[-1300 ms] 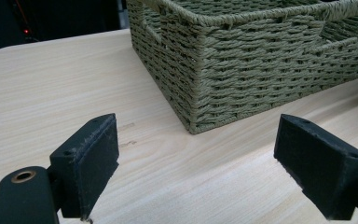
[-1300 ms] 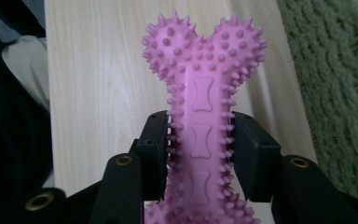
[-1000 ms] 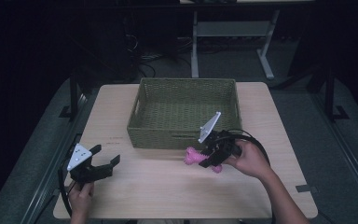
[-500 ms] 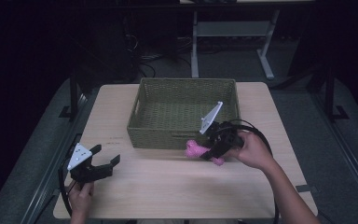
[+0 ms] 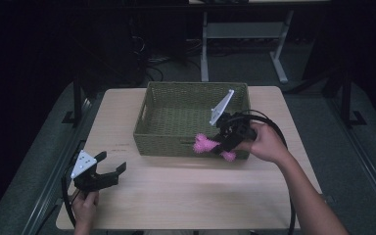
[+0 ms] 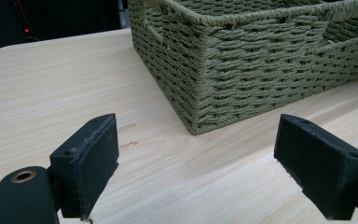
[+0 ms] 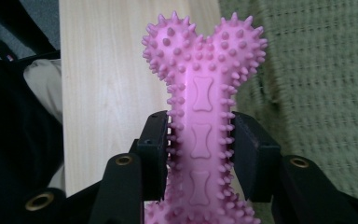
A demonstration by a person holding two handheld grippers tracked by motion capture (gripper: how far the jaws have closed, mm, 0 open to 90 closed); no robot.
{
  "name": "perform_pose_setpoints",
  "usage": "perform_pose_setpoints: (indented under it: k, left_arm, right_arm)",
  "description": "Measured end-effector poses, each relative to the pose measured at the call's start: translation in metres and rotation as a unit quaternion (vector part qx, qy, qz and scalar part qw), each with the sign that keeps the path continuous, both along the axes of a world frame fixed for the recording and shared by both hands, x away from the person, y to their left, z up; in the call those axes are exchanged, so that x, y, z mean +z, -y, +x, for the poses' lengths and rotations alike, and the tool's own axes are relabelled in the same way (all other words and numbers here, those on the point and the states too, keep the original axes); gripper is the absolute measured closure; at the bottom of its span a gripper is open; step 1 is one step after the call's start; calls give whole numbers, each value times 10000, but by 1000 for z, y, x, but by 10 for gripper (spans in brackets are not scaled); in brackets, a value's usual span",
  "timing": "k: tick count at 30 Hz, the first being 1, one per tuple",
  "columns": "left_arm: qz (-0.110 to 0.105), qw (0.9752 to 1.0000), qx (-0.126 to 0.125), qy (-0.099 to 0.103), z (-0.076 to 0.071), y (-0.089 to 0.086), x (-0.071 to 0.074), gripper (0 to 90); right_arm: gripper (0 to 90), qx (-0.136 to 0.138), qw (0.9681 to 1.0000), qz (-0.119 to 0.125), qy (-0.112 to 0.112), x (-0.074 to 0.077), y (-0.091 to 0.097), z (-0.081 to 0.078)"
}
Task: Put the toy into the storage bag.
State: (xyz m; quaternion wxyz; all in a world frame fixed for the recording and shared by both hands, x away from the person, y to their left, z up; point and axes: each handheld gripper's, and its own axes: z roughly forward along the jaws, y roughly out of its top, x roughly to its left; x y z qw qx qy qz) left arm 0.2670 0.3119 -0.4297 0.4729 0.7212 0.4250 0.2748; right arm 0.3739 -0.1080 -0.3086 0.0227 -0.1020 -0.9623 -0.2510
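while my right gripper (image 5: 219, 145) clamped the spiky pink rubber bone (image 7: 200, 121) by its shaft, clearing the woven green basket's (image 5: 159, 143) front wall, my left gripper (image 5: 111, 172) sat open, idle.

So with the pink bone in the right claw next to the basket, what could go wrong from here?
1. The right claw pinches only the narrow shaft of the spiky pink bone; soft nubs could let it twist or slip.
2. In the high view the bone sits against the basket front wall, below the rim, so it could snag there.
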Motion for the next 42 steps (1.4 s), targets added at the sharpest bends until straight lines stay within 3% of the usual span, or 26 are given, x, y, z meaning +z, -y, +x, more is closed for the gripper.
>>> perform_pose_setpoints:
  k: [9,21,34,42]
  left_arm:
    - [-2,10000,15,6,0,0,0,133]
    - [-29,10000,21,22,0,-1,0,133]
    - [11,10000,9,40,0,0,1,133]
    - [22,10000,-5,19,0,1,1,133]
  right_arm:
    - [581,-66,10000,-40,-39,15,0,25]
    - [581,-173,9998,-10,-132,22,-2,49]
    - [581,-390,9990,-16,-213,21,1,70]
    - [581,-537,9983,-12,-233,13,4,81]
